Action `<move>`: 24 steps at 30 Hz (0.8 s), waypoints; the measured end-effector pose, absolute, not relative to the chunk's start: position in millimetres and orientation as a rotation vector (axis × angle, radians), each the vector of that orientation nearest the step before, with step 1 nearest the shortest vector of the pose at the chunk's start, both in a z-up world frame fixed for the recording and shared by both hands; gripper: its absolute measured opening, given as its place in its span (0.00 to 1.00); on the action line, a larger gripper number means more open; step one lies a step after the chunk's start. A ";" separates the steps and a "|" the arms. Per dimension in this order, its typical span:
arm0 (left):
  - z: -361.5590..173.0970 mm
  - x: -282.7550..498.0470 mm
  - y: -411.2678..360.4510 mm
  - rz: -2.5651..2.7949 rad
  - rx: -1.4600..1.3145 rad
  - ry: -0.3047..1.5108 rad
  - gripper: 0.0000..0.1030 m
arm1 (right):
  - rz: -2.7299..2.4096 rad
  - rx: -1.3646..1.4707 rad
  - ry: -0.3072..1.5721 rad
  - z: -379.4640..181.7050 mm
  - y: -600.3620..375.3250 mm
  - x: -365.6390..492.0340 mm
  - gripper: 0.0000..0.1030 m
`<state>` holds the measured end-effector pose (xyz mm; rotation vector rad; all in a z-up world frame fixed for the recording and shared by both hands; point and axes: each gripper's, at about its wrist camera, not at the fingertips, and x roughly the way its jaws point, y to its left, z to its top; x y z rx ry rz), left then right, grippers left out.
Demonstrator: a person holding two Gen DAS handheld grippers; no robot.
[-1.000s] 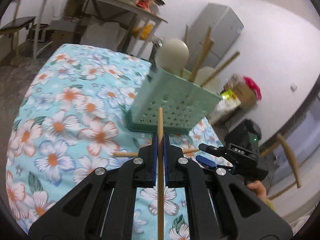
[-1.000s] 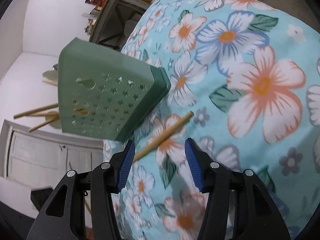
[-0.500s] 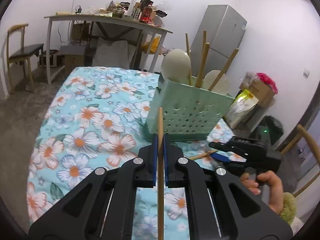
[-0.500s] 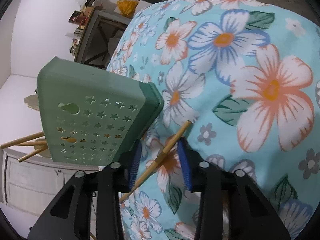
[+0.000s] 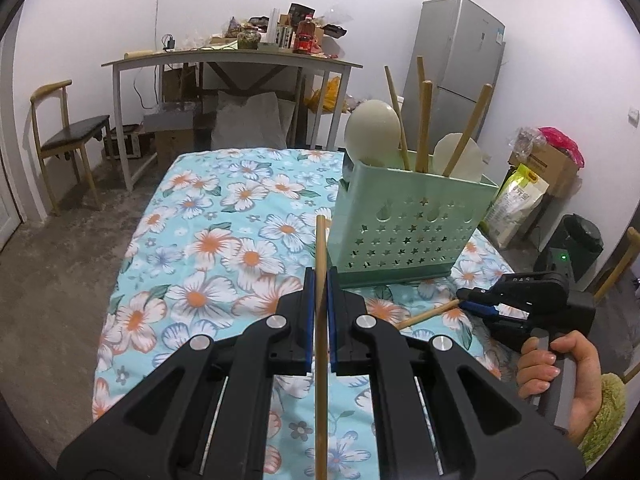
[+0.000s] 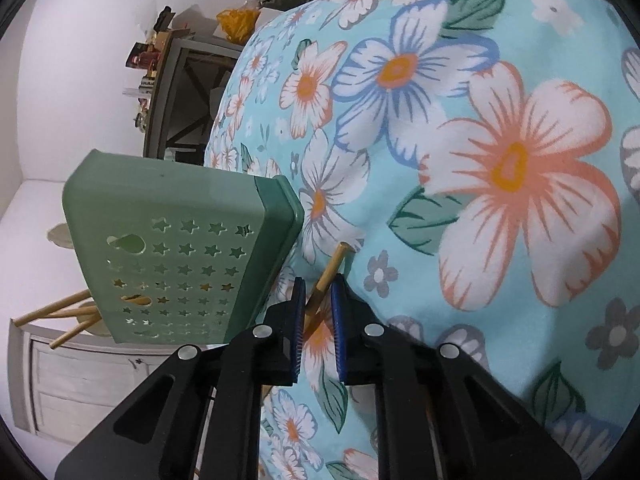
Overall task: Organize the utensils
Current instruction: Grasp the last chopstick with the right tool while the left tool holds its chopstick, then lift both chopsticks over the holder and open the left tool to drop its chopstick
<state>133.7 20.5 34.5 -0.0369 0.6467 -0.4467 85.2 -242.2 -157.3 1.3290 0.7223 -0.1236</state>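
My left gripper is shut on a wooden chopstick that stands upright between its blue pads. Just beyond it stands the green perforated utensil holder with several wooden handles and pale spoons in it. Another chopstick lies on the floral cloth to the right, its end at my right gripper, which a hand holds. In the right wrist view that chopstick runs slantwise between the closing jaws of my right gripper. The pads still stand a little wider than the stick. The holder is to the left.
The floral tablecloth covers the table, whose left edge drops to a concrete floor. A chair and a cluttered table stand behind, a fridge at the back right, and bags and boxes on the right.
The left wrist view has rolled level, still gripping its chopstick. The right jaws have narrowed from wide apart to close around the lying chopstick and have sunk toward the cloth.
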 end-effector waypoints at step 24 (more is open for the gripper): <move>51.3 120.8 13.1 -0.449 -0.019 0.612 0.04 | -0.049 0.875 0.439 -14.1 -240.5 26.8 0.06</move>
